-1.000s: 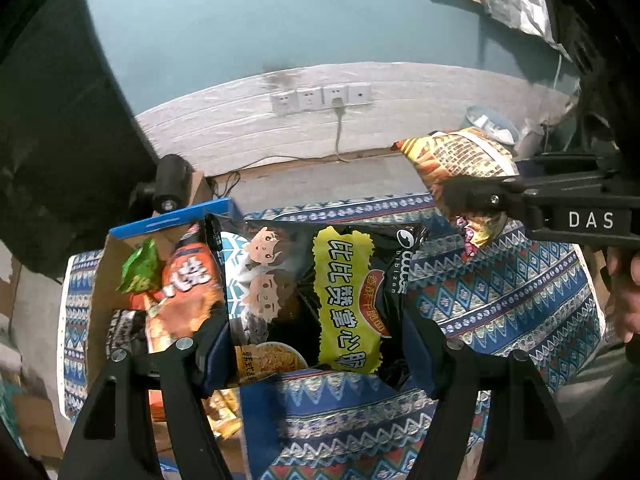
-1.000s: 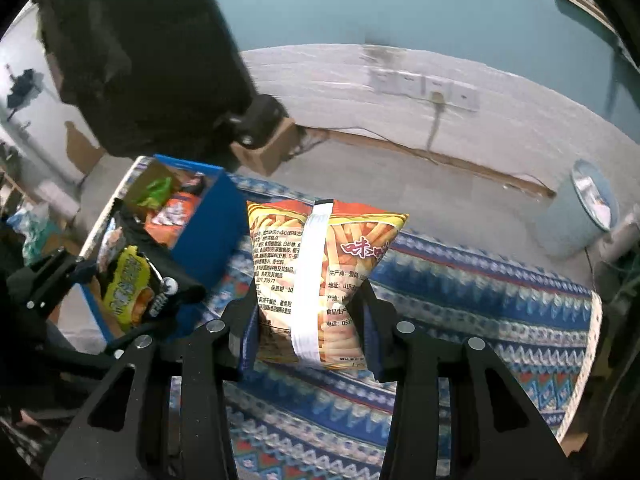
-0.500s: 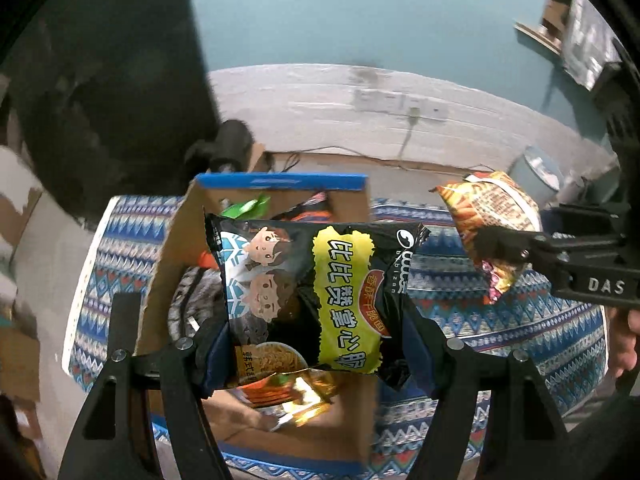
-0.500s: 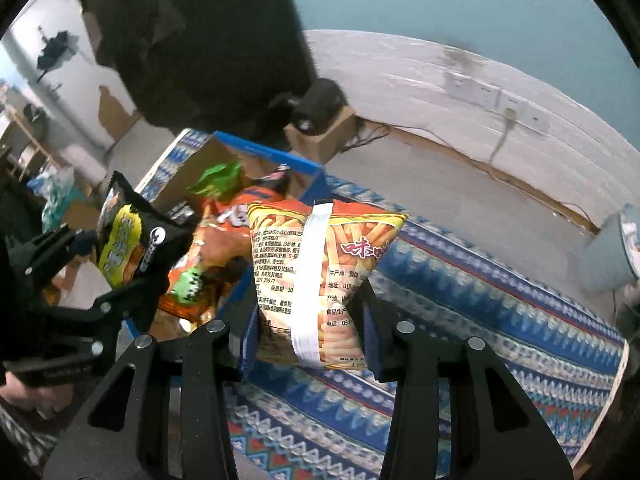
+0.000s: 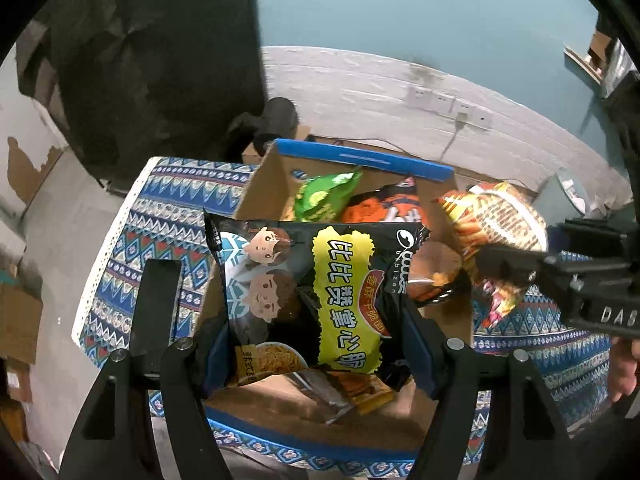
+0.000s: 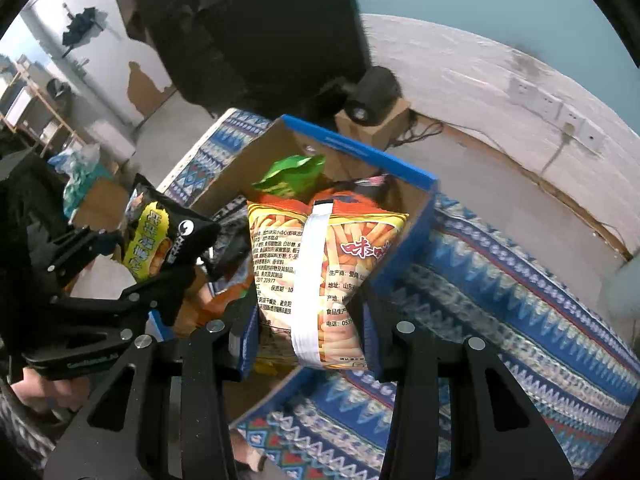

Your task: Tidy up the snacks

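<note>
1. My left gripper [image 5: 316,344] is clamped on a black snack bag [image 5: 308,296] w/ yellow label; both fingers press its sides. The bag hangs upright above the cardboard box [image 5: 260,176].
2. My right gripper [image 6: 310,328] is clamped on an orange fries bag [image 6: 320,264] w/ a white seam strip facing the camera. Bag is upright, over the box's right-hand wall [image 6: 404,256] in the right wrist view.
3. Box: open top, blue rim, sits on the table, which is covered by a blue patterned cloth [image 5: 160,224]. Box occupies the cloth's left portion.
4. Box contents visible: green bag [image 5: 324,196] at the far side, orange bag [image 5: 380,208] just beside it, more packets [image 5: 352,392] on the box floor near me. Exact count: can't tell.
5. Left wrist view: the fries bag [image 5: 496,224] and right gripper [image 5: 516,276] show at the box's right edge. Right wrist view: the black bag [image 6: 160,240] and left gripper [image 6: 132,276] show at left, over the box.
6. Bkgd: teal wall w/ a whitish lower band [image 6: 460,72], wall sockets [image 5: 448,104], a dark object [image 6: 372,92] on a small carton beyond the box.
</note>
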